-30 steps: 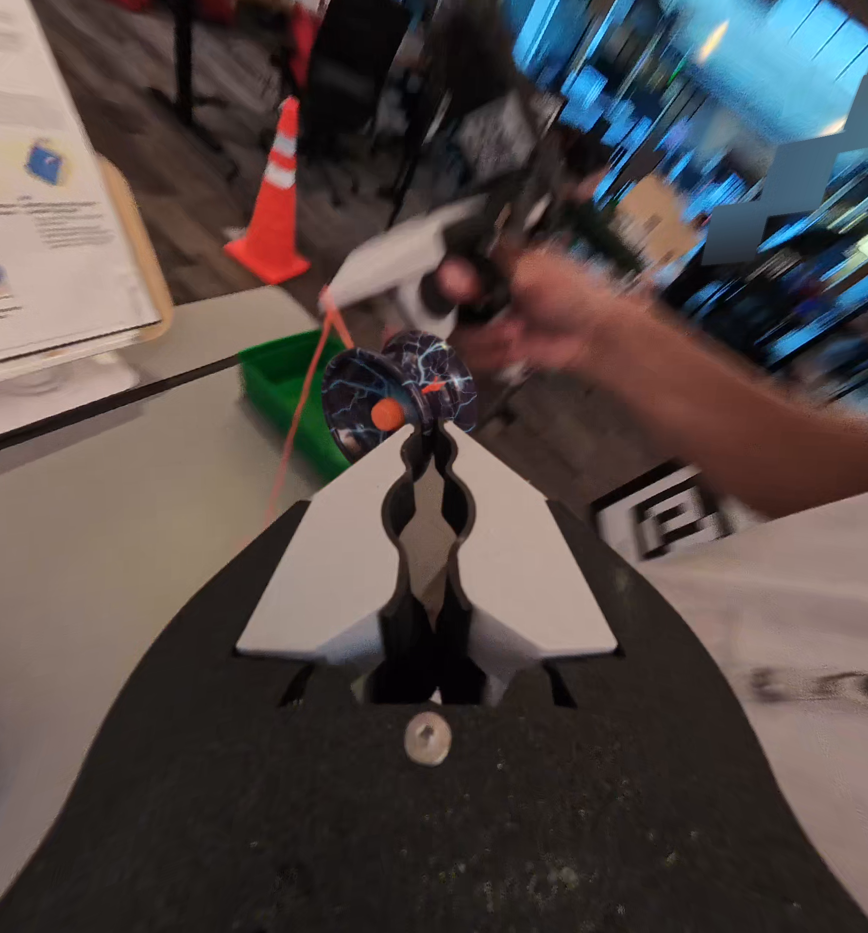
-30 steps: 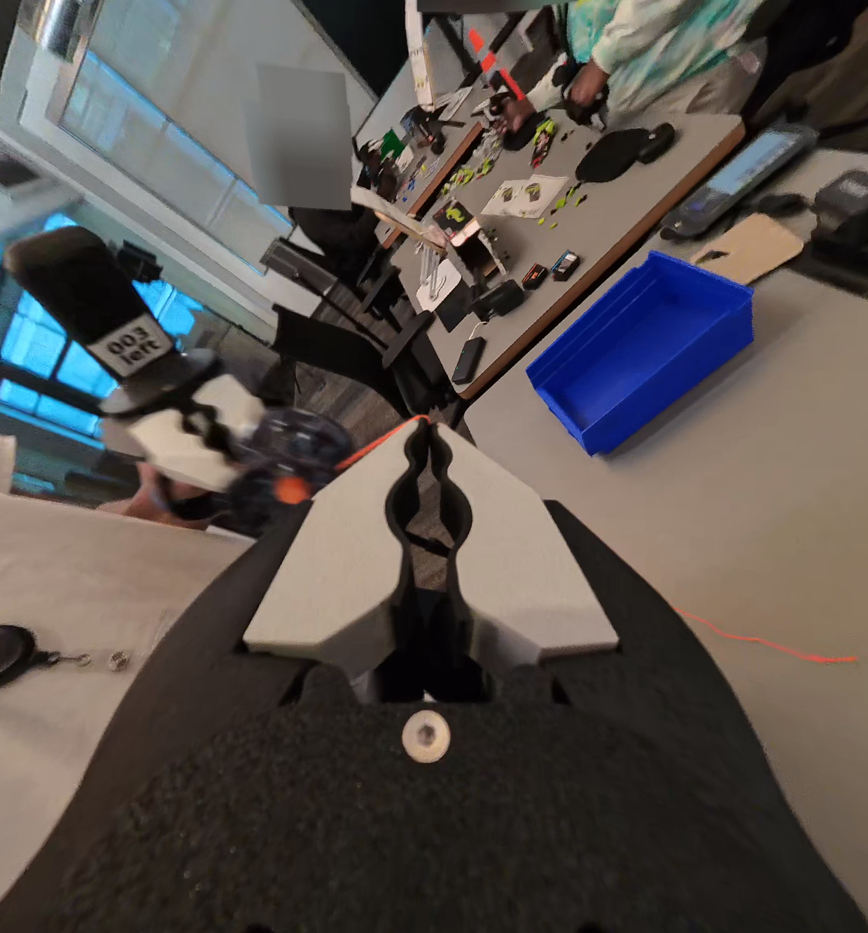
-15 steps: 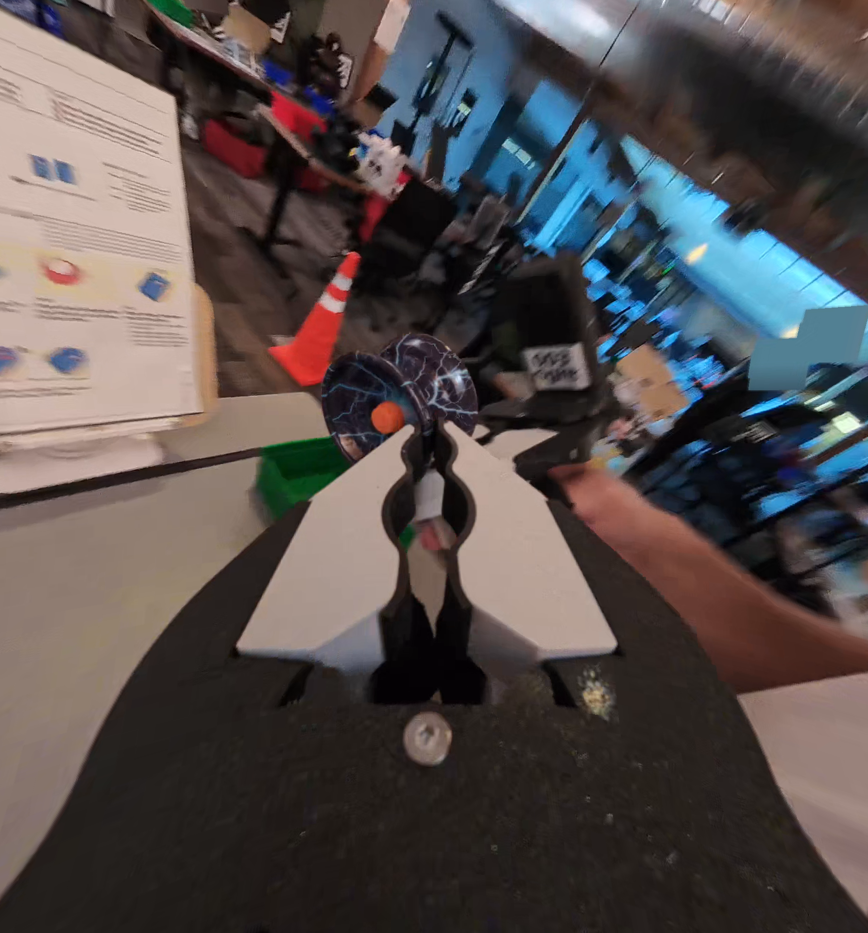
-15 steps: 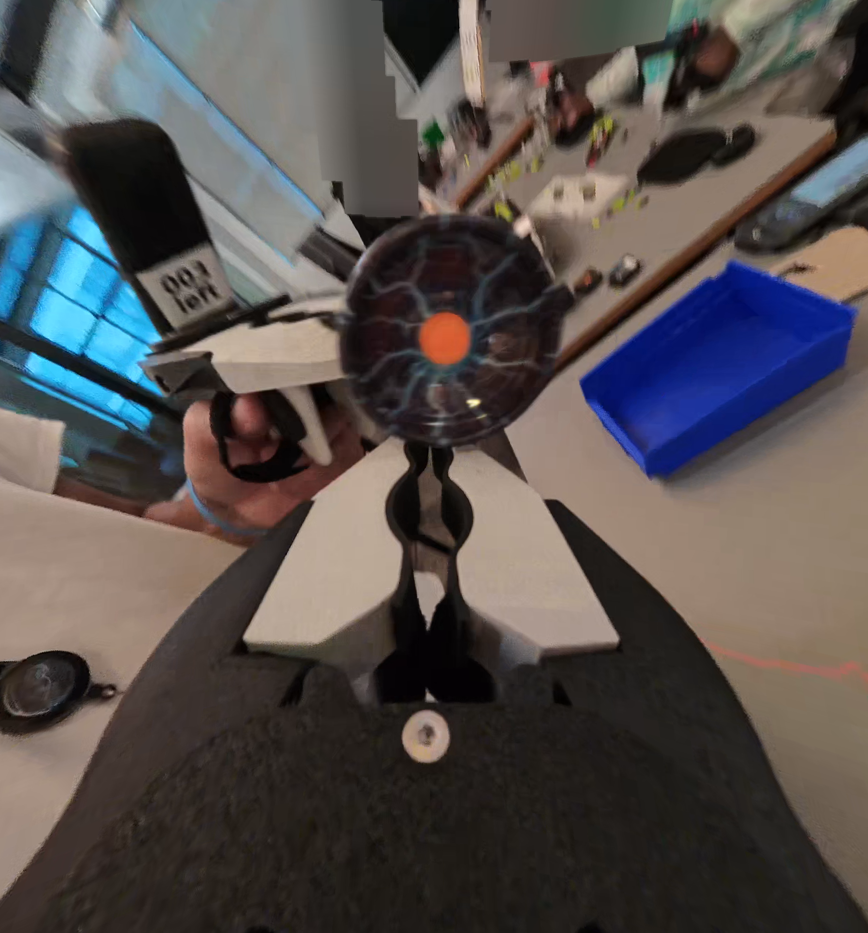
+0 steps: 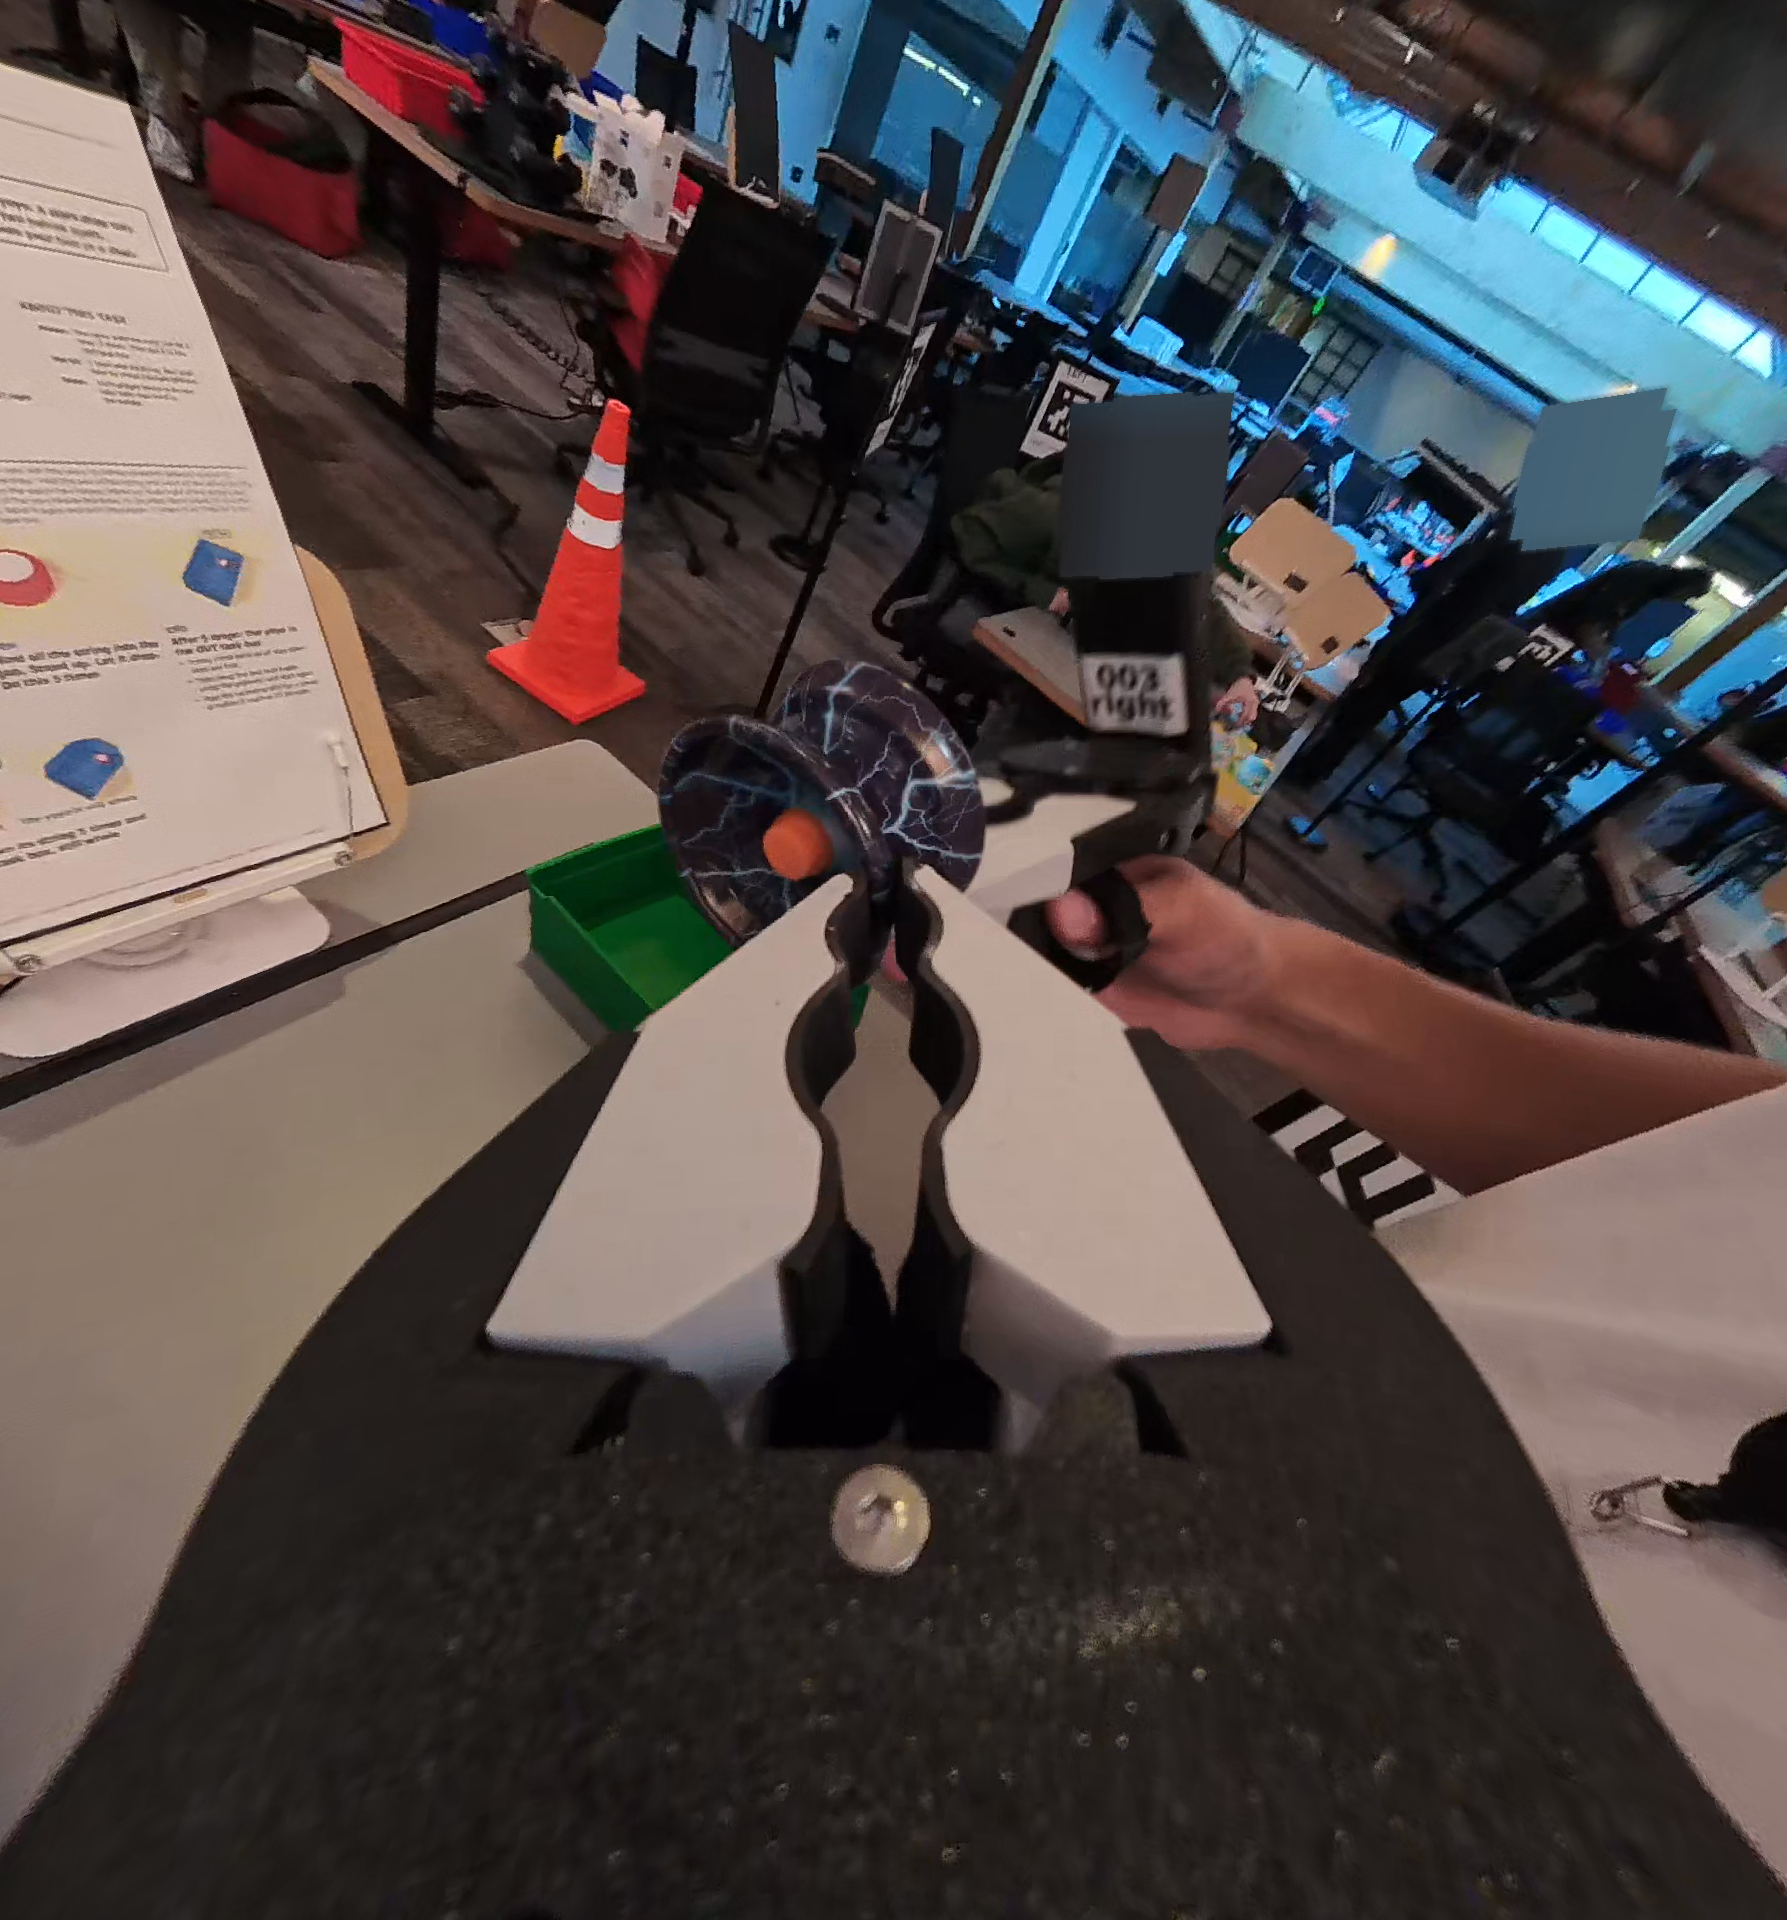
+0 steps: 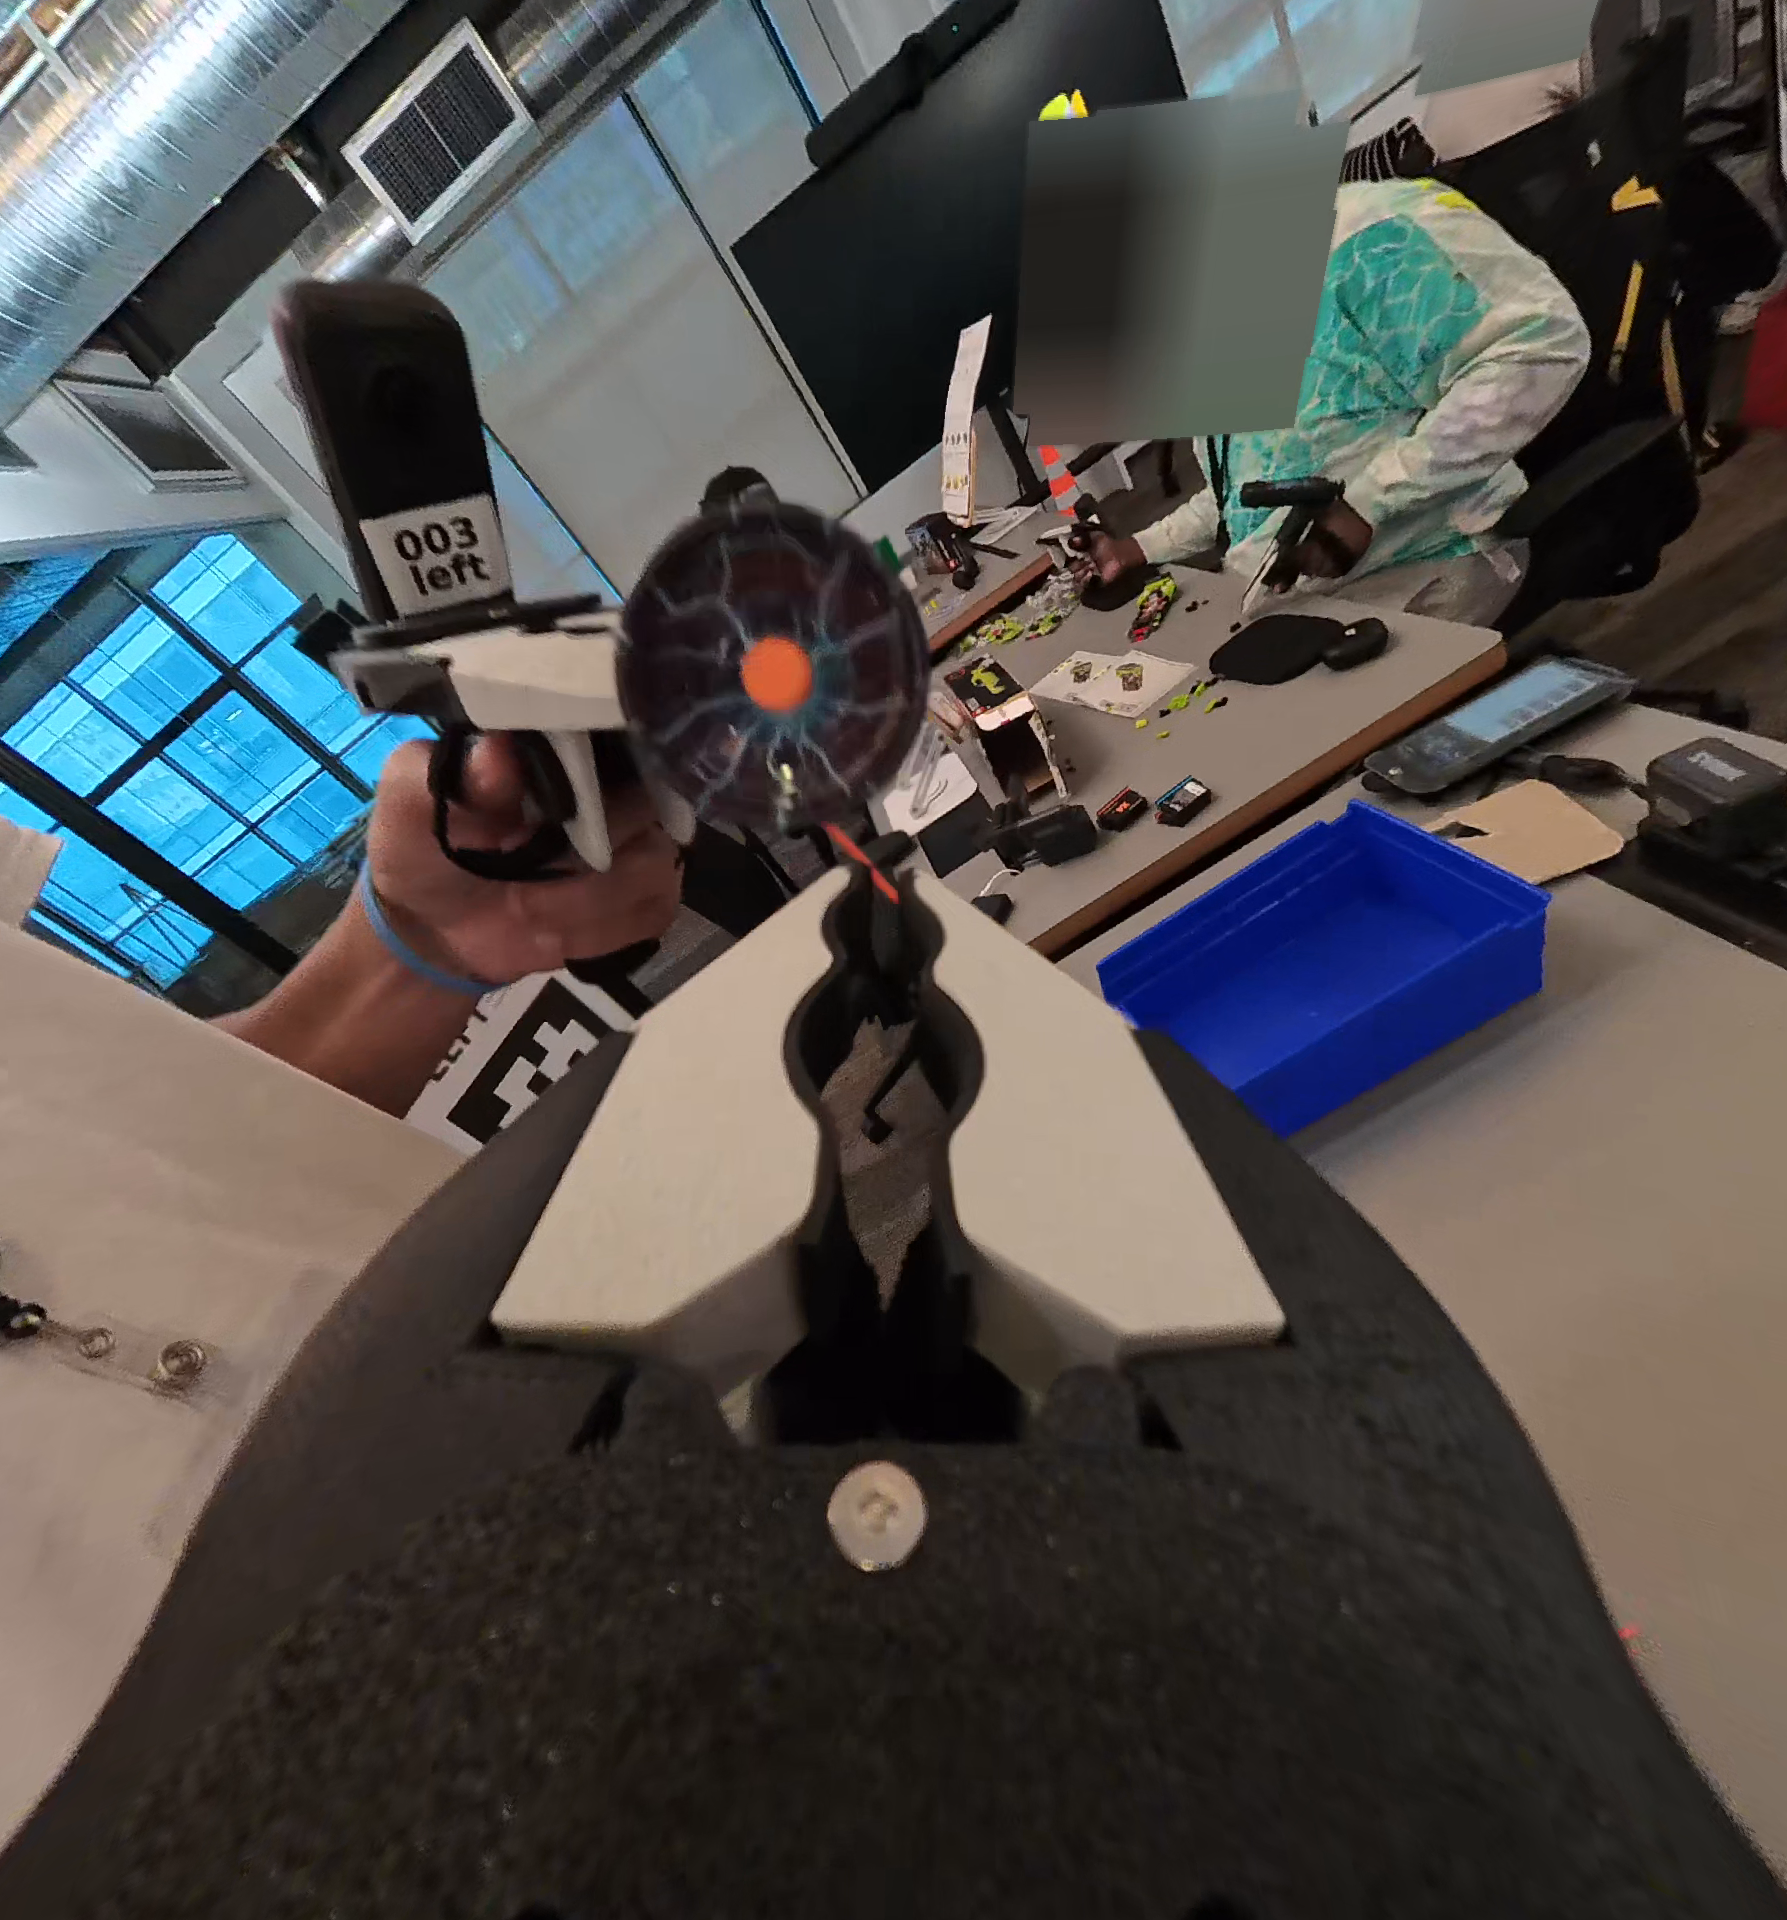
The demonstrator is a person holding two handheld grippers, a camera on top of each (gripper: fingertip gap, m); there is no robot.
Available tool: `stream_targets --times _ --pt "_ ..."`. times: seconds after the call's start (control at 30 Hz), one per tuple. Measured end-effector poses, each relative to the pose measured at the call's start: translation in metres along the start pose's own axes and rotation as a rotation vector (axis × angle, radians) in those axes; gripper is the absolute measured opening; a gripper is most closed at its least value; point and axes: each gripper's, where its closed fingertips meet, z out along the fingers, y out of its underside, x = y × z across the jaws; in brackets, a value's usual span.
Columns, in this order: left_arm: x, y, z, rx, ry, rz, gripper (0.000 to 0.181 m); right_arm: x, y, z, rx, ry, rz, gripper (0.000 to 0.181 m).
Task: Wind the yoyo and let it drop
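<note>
Left wrist view: left hand-held gripper [image 5: 884, 894] pinching yoyo [image 5: 816, 795] at 12 o'clock, right hand-held gripper [image 6: 873, 883] clamped on string [image 6: 861, 857], now swung underneath — winding underway.

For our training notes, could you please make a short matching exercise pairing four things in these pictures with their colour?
Things:
1. yoyo
2. cone
3. bin behind the left gripper, green bin
4. bin beside the right gripper, blue bin

Colours:
A. blue
B. orange with white bands
C. dark with pale streaks, orange hub
D. green

Pairs: 1-C, 2-B, 3-D, 4-A
</note>
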Motion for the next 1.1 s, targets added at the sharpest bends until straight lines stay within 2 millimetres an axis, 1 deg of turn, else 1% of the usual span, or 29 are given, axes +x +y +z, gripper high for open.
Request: stream_targets --times 0.07,0.17,0.23,0.3,0.37,0.43,0.47,0.53,0.63,0.67,0.77,0.8,0.83,0.87,0.9,0.97,1.1 --pt "-0.002 -0.005 0.000 0.010 0.002 -0.043 0.000 0.010 0.013 -0.002 -0.017 0.010 0.051 0.020" --pt "-0.012 -0.005 0.002 -0.008 -0.039 -0.095 0.000 0.030 0.041 -0.005 -0.010 0.038 0.153 0.031" --pt "-0.016 -0.005 0.002 -0.016 -0.055 -0.120 0.000 0.039 0.070 -0.002 -0.025 0.027 0.220 0.035" --pt "-0.015 -0.007 0.002 -0.013 -0.053 -0.128 0.000 0.049 0.107 0.004 -0.075 0.025 0.331 0.034" --pt "-0.012 -0.009 0.001 -0.020 -0.052 -0.119 0.000 0.057 0.139 0.011 -0.096 -0.029 0.580 0.034" --pt "-0.008 -0.011 0.000 -0.026 -0.057 -0.094 0.000 0.058 0.160 0.019 -0.098 -0.144 0.879 0.041" --pt "-0.005 -0.011 0.000 -0.028 -0.054 -0.082 0.000 0.059 0.165 0.024 -0.081 -0.201 0.997 0.045" --pt "0.001 -0.012 0.000 -0.032 -0.043 -0.066 0.000 0.066 0.166 0.034 -0.014 -0.263 1.130 0.046" --pt "0.006 -0.011 0.000 -0.045 -0.042 -0.048 0.000 0.078 0.151 0.043 0.117 -0.357 1.289 0.053" --pt "0.007 -0.011 0.000 -0.044 -0.042 -0.047 0.000 0.082 0.149 0.045 0.136 -0.367 1.319 0.055" --pt "0.011 -0.011 -0.001 -0.040 -0.032 -0.050 0.000 0.095 0.159 0.051 0.123 -0.341 1.413 0.055" --pt "0.012 -0.010 -0.001 -0.039 -0.031 -0.048 0.000 0.096 0.159 0.052 0.126 -0.353 1.437 0.052" --pt "0.014 -0.010 -0.001 -0.042 -0.030 -0.045 0.000 0.097 0.154 0.051 0.141 -0.379 1.441 0.044" --pt "0.014 -0.009 -0.001 -0.044 -0.033 -0.041 0.000 0.098 0.150 0.049 0.152 -0.391 1.432 0.031" --pt "0.014 -0.009 -0.002 -0.046 -0.040 -0.034 0.000 0.101 0.148 0.047 0.163 -0.379 1.420 0.022" --pt "0.013 -0.008 -0.005 -0.049 -0.053 -0.027 0.000 0.104 0.148 0.043 0.151 -0.353 1.403 0.007" --pt "0.011 -0.007 -0.008 -0.045 -0.061 -0.031 0.000 0.109 0.151 0.035 0.112 -0.312 1.383 0.011"
